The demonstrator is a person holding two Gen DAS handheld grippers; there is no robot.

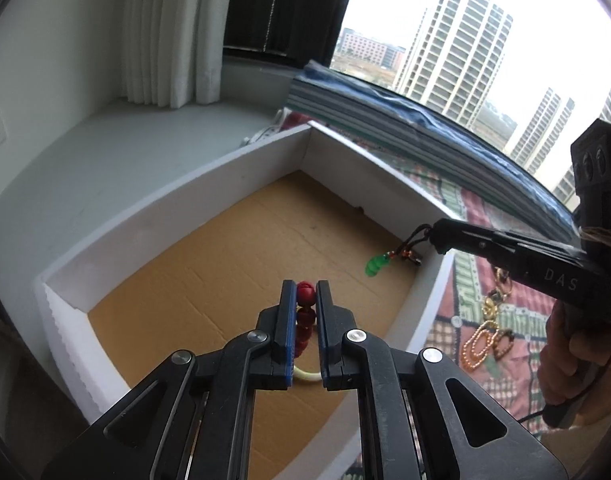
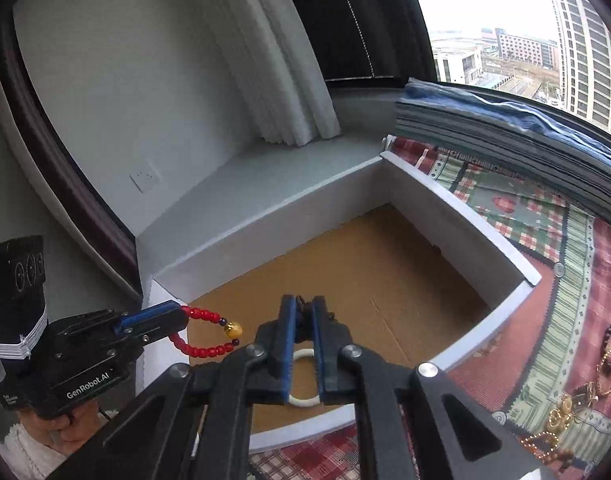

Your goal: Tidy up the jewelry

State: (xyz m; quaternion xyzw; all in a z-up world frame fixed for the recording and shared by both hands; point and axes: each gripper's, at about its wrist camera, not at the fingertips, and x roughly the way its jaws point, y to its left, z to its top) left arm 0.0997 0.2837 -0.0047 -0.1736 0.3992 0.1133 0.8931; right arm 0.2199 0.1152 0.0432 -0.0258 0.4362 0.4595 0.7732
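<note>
My left gripper [image 1: 305, 286] is shut on a red bead bracelet [image 1: 305, 304] and holds it above the cardboard floor of a white box [image 1: 185, 188]. In the right wrist view the left gripper [image 2: 177, 314] comes in from the left, and the red bracelet [image 2: 203, 332] loops out from it with a yellow bead at the end. My right gripper [image 2: 303, 302] is shut on a dark cord. In the left wrist view the right gripper [image 1: 433, 236] reaches over the box's right wall, and a green pendant [image 1: 376, 266] dangles from that cord inside the box. The right wrist view does not show the pendant.
The white box [image 2: 465, 208] stands on a patterned cloth [image 2: 545, 216]. Several gold chains and bead pieces [image 1: 485, 340] lie on the cloth to the right of the box, also seen as loose jewelry [image 2: 565, 408]. A grey stack with a blue cover [image 1: 385, 112] lies behind the box by the window.
</note>
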